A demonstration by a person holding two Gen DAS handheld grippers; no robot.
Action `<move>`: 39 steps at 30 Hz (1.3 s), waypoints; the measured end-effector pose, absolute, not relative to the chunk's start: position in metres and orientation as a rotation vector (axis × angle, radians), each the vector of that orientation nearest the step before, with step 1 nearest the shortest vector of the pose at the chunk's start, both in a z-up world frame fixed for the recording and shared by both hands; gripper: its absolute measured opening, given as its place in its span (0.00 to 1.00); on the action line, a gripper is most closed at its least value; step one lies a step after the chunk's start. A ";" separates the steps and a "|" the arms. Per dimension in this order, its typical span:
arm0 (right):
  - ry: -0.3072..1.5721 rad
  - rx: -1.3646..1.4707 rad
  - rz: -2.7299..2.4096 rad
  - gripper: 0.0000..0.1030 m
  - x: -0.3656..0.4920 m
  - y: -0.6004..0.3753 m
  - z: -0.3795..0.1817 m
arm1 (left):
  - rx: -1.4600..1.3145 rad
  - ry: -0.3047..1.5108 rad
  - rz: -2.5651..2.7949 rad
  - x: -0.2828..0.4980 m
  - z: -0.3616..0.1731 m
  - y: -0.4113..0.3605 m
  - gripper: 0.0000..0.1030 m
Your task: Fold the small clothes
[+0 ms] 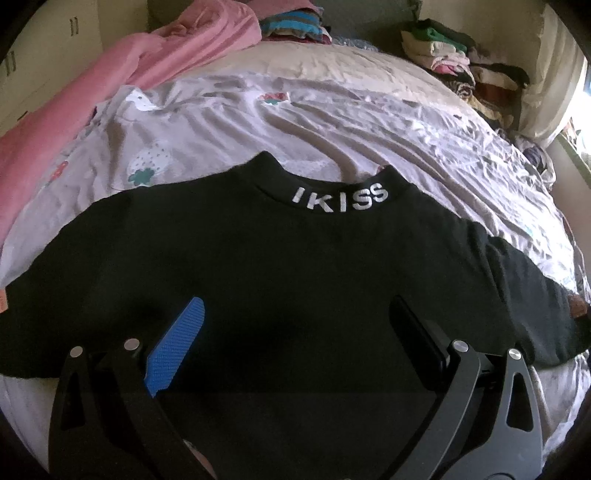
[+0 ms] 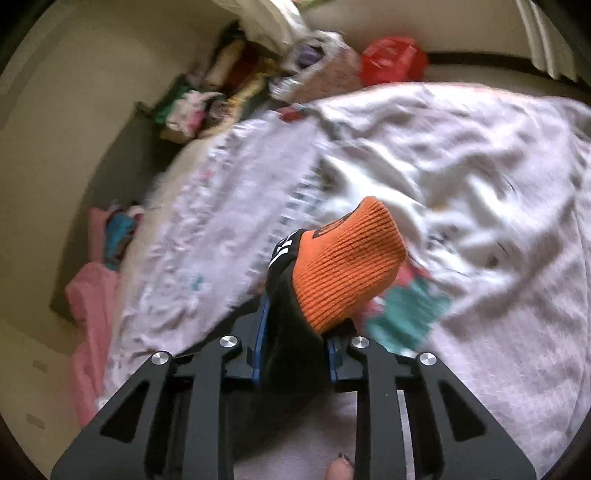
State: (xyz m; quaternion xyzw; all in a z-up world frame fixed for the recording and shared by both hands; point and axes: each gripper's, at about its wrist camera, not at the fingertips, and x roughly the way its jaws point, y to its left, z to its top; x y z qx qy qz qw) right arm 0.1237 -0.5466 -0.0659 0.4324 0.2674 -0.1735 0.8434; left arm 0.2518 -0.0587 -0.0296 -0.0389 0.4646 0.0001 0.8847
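Observation:
A black top (image 1: 295,258) lies spread flat on the bed, its collar printed IKISS (image 1: 340,199) at the far side. My left gripper (image 1: 295,306) hovers open over the top's body; its blue pad (image 1: 177,343) and dark finger stand wide apart with nothing gripped. In the right wrist view my right gripper (image 2: 295,325) is shut on a black sleeve (image 2: 284,295), lifted above the bed. The sleeve's orange ribbed cuff (image 2: 347,258) sticks out past the fingertips, which the cloth hides.
The bed has a pale printed sheet (image 1: 332,122). A pink blanket (image 1: 110,74) is bunched at the far left. Stacks of folded clothes (image 1: 461,62) sit at the far right and far middle (image 1: 291,26). A red bag (image 2: 391,59) lies beyond the bed.

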 end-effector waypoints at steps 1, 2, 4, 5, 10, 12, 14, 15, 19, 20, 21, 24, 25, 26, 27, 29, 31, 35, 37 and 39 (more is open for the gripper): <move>0.542 0.883 -0.343 0.21 0.124 -0.542 -0.058 | -0.089 0.964 -0.004 0.251 -0.026 -0.057 0.91; 0.514 0.841 -0.320 0.21 0.125 -0.533 -0.046 | -0.095 0.958 -0.008 0.249 -0.022 -0.055 0.91; 0.464 0.782 -0.273 0.20 0.125 -0.517 -0.026 | -0.103 0.942 -0.010 0.247 -0.014 -0.052 0.91; 0.451 0.751 -0.262 0.20 0.124 -0.510 -0.019 | -0.109 0.931 -0.008 0.245 -0.008 -0.049 0.91; 0.390 0.560 -0.201 0.20 0.129 -0.462 0.022 | -0.143 0.893 -0.034 0.238 0.013 -0.036 0.91; 0.371 0.480 -0.164 0.20 0.132 -0.437 0.039 | -0.172 0.892 -0.056 0.236 0.017 -0.031 0.91; 0.370 0.429 -0.138 0.20 0.135 -0.418 0.049 | -0.224 0.896 -0.078 0.234 0.020 -0.020 0.91; 0.372 0.404 -0.129 0.20 0.137 -0.408 0.052 | -0.237 0.895 -0.081 0.233 0.021 -0.017 0.91; 0.377 0.303 -0.077 0.20 0.146 -0.366 0.061 | -0.283 0.897 -0.061 0.230 0.021 0.003 0.91; 0.386 0.273 -0.064 0.20 0.150 -0.352 0.062 | -0.299 0.900 -0.059 0.230 0.020 0.008 0.91; 0.390 0.259 -0.046 0.20 0.152 -0.343 0.062 | -0.314 0.898 -0.062 0.230 0.020 0.013 0.91; 0.404 0.204 -0.007 0.20 0.159 -0.309 0.060 | -0.347 0.885 -0.083 0.228 0.021 0.027 0.91; 0.410 0.168 0.000 0.20 0.162 -0.293 0.059 | -0.359 0.884 -0.101 0.228 0.021 0.031 0.91; 0.414 0.148 0.007 0.20 0.164 -0.283 0.058 | -0.368 0.882 -0.111 0.228 0.021 0.033 0.91; 0.420 0.132 0.016 0.20 0.166 -0.272 0.056 | -0.391 0.881 -0.124 0.227 0.021 0.039 0.91; 0.436 0.104 0.040 0.20 0.171 -0.251 0.053 | -0.428 0.880 -0.139 0.226 0.020 0.047 0.91; 0.451 0.056 0.063 0.20 0.177 -0.226 0.046 | -0.487 0.884 -0.171 0.226 0.016 0.060 0.91; 0.497 -0.024 0.109 0.21 0.189 -0.180 0.026 | -0.604 0.892 -0.198 0.227 0.006 0.084 0.91; 0.522 -0.058 0.134 0.21 0.193 -0.160 0.016 | -0.644 0.900 -0.204 0.227 0.000 0.093 0.91; 0.548 -0.109 0.167 0.23 0.199 -0.135 0.003 | -0.685 0.911 -0.223 0.228 -0.006 0.099 0.91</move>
